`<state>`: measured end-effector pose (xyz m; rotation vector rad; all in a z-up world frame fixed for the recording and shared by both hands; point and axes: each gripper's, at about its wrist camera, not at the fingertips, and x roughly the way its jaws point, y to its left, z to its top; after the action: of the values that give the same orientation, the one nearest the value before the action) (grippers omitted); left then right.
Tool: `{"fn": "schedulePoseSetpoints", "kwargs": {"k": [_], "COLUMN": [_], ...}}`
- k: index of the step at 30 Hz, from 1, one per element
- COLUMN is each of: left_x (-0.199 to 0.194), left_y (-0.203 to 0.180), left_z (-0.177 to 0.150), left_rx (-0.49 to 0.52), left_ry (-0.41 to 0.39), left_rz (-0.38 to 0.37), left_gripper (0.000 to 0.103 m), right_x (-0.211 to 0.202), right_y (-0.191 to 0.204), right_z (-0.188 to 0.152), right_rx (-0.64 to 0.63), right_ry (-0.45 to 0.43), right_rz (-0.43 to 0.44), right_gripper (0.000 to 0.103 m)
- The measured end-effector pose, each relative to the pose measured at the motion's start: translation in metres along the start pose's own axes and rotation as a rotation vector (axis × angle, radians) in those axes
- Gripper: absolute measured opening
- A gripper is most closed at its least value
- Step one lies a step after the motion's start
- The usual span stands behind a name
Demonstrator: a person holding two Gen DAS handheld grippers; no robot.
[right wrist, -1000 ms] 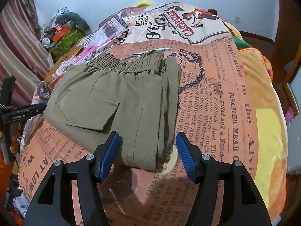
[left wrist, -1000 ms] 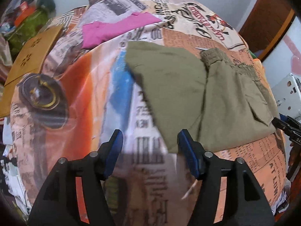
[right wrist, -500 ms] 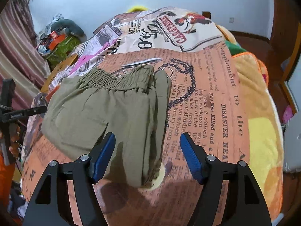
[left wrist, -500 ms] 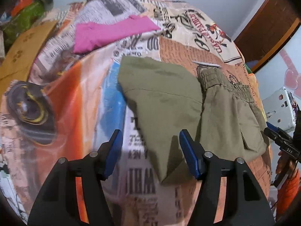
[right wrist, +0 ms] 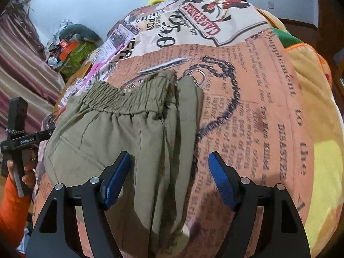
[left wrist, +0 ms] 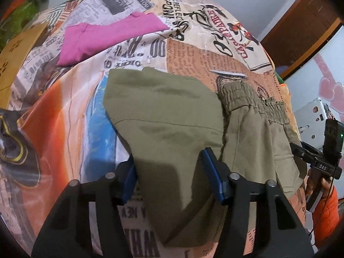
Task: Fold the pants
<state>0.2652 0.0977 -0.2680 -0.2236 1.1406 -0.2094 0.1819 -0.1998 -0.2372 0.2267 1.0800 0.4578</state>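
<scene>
Olive-green pants (left wrist: 172,116) lie folded on the newspaper-print bedspread (left wrist: 64,111). The leg part is folded over beside the elastic waistband (left wrist: 253,99). My left gripper (left wrist: 169,172) is open, its blue pads straddling the near corner of the folded leg part. In the right wrist view the pants (right wrist: 129,133) show waistband (right wrist: 129,101) away from me and a pocket at the left. My right gripper (right wrist: 169,174) is open over the pants' right edge, one pad above the cloth, the other above the bedspread (right wrist: 258,107).
A folded pink garment (left wrist: 107,36) lies farther back on the bed. A tan cardboard piece (left wrist: 15,64) and clutter (right wrist: 68,47) sit at the left side. A wooden door (left wrist: 301,21) stands at the right. The other gripper's handle shows at each view's edge (left wrist: 322,159) (right wrist: 19,142).
Both grippers have moved forward and down toward the pants. The left pads now straddle the folded corner; the right pads now reach over the pants' right edge. Both stay open.
</scene>
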Motion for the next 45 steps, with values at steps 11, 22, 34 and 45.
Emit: {"fn": "schedulePoseSetpoints", "kwargs": {"k": [11, 22, 34, 45], "left_x": [0.004, -0.019, -0.060, -0.099], "left_y": [-0.012, -0.043, -0.065, -0.036], "left_z": [0.009, 0.011, 0.028, 0.076], "left_rx": [0.031, 0.166, 0.204, 0.152], "left_ry": [0.001, -0.084, -0.184, -0.291], "left_rz": [0.053, 0.193, 0.177, 0.207], "left_gripper": [0.022, 0.003, 0.003, 0.003], "right_x": [0.005, -0.011, -0.043, -0.044], "right_y": [0.000, 0.019, 0.052, 0.089], "right_z": [0.013, 0.021, 0.045, 0.101], "right_rx": [-0.012, -0.093, -0.187, -0.285], "right_ry": [-0.021, -0.089, -0.186, -0.271], "right_rz": [0.025, -0.015, -0.033, -0.028], "right_gripper": [0.033, 0.011, 0.009, 0.008]}}
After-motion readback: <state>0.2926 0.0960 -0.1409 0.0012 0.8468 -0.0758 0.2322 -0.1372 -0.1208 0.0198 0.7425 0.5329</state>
